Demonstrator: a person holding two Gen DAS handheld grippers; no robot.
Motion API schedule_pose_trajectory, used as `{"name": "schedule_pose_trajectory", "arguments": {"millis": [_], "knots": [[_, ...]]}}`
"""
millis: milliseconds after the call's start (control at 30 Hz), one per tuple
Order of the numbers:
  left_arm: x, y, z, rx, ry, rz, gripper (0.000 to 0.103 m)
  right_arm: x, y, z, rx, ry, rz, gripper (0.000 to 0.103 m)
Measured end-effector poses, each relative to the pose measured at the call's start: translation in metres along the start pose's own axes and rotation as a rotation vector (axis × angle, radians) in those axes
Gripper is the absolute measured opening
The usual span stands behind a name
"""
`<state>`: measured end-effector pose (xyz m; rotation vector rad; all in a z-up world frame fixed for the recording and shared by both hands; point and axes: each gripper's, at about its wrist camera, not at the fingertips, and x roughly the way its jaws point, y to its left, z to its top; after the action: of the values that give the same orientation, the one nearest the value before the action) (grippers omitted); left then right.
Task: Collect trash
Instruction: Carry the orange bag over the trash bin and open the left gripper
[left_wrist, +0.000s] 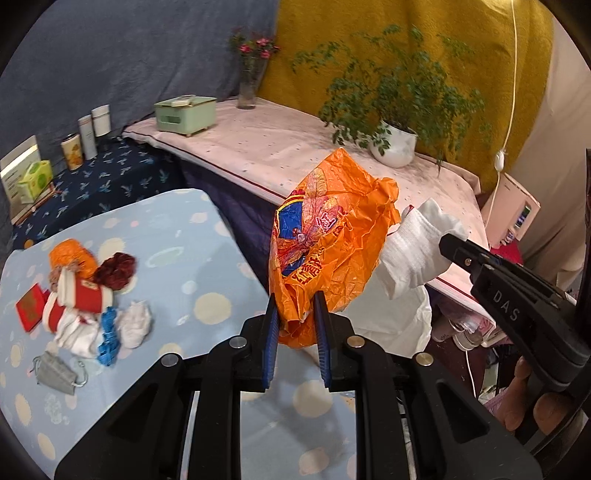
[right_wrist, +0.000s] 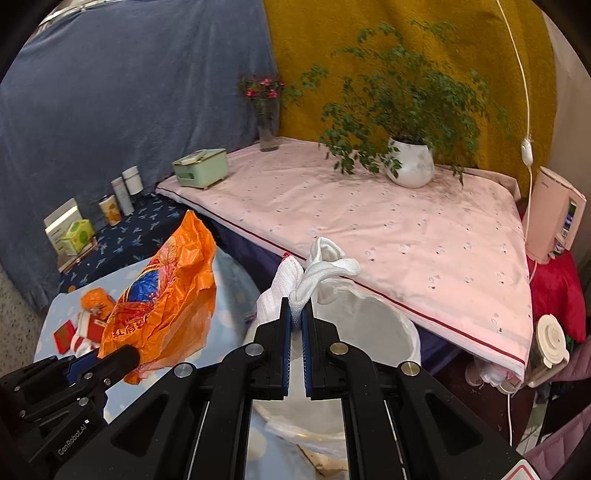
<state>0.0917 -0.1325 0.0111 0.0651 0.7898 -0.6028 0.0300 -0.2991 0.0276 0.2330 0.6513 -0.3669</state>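
Your left gripper (left_wrist: 297, 314) pinches a crumpled orange plastic bag (left_wrist: 325, 240) between its blue pads, the bag billowing up toward twelve o'clock in the left wrist view. Your right gripper (right_wrist: 296, 312) has its fingers pressed nearly together on a white sock (right_wrist: 314, 269), whose cuff flops over toward one o'clock in the right wrist view. Both loads hang in the air, near each other but apart. Directly under the sock sits the white-lined trash bin (right_wrist: 369, 317), open-mouthed, beside the pink-covered table (right_wrist: 406, 236). The rest of the litter pile (left_wrist: 85, 295), with a red paper cup (left_wrist: 83, 291), blue scrap and grey face mask (left_wrist: 55, 373), lies on the spotted blue cloth (left_wrist: 177, 258) at nine o'clock of your left gripper.
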Motion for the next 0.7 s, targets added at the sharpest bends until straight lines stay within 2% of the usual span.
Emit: {"name": "schedule_pose_trajectory", "arguments": {"millis": [367,433,467,533,600,700], "knots": [[0.047,-0.036,0.005,0.030,0.072,-0.050,0.019,0.025,-0.032,-0.002,0.053,0.038,-0.027,0.006],[0.052,-0.039,0.006,0.031,0.070,-0.050,0.027,0.028,-0.035,-0.001,0.057,0.036,-0.034,0.008],[0.054,-0.040,0.007,0.025,0.066,-0.043,0.031,0.029,-0.037,-0.002,0.061,0.030,-0.039,0.010],[0.056,-0.039,0.008,0.010,0.064,-0.029,0.048,0.029,-0.040,-0.002,0.071,0.025,-0.045,0.020],[0.056,-0.038,0.008,0.000,0.057,-0.017,0.051,0.027,-0.044,-0.002,0.085,0.012,-0.053,0.037],[0.055,-0.037,0.008,-0.002,0.057,-0.003,0.054,0.024,-0.046,-0.002,0.091,0.006,-0.054,0.038]]}}
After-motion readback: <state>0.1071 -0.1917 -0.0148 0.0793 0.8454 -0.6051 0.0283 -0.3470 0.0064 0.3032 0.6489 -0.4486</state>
